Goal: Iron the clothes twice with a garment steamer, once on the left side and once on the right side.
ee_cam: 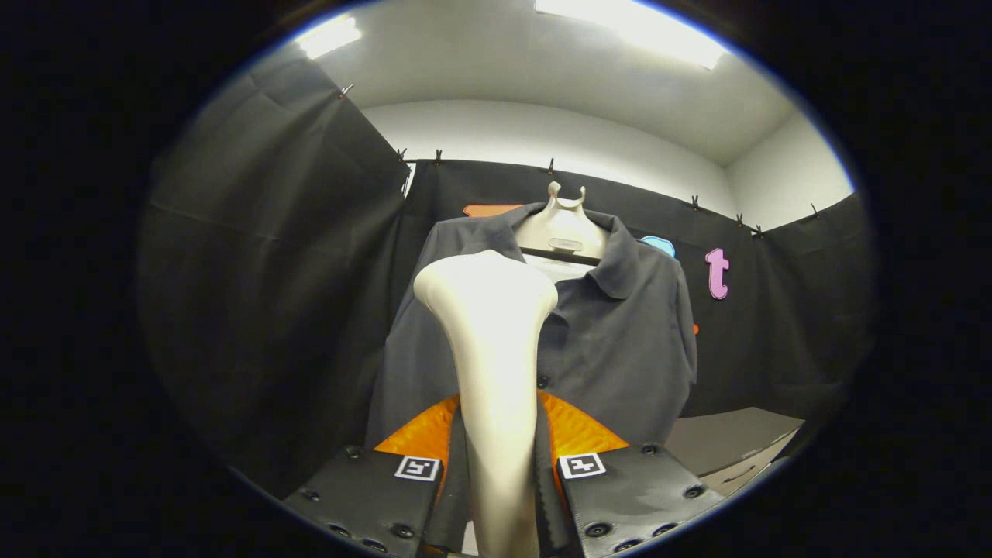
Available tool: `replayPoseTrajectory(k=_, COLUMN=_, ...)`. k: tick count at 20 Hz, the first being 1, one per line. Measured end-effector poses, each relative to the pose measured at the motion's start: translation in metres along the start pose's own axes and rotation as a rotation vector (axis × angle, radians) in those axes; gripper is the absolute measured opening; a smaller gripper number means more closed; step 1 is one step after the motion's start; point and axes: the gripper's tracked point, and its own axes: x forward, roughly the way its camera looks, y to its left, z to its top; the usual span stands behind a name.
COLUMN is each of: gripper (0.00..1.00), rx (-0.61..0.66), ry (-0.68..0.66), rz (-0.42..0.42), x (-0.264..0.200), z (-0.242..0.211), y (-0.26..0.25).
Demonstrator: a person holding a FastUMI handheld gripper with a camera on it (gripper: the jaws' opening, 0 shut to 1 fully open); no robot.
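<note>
A dark grey polo shirt hangs on a pale hanger form against the booth's back wall. My gripper is shut on the handle of a cream garment steamer, both fingers pressing on its sides. The steamer stands upright between the fingers, and its wide head sits in front of the shirt's chest, on the side left of the button placket and just below the collar. I cannot tell whether the head touches the cloth. The steamer hides part of the placket.
Black cloth walls close in on the left, back and right. A grey flat surface lies low to the right, below the shirt's hem. Ceiling lights shine overhead.
</note>
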Motion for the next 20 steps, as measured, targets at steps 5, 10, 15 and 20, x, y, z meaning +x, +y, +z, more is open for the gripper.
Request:
replayPoseTrajectory(k=5, gripper=0.42, rx=-0.01, ry=0.035, rz=-0.016, x=0.031, z=-0.025, y=0.004)
replayPoseTrajectory(k=10, gripper=0.42, rx=-0.002, ry=0.079, rz=-0.047, x=0.039, z=-0.062, y=-0.007)
replayPoseTrajectory(k=15, gripper=0.42, rx=0.006, ry=0.152, rz=-0.05, x=0.026, z=-0.112, y=-0.008)
replayPoseTrajectory(k=20, gripper=0.42, rx=-0.016, ry=0.218, rz=-0.017, x=0.008, z=-0.158, y=0.002)
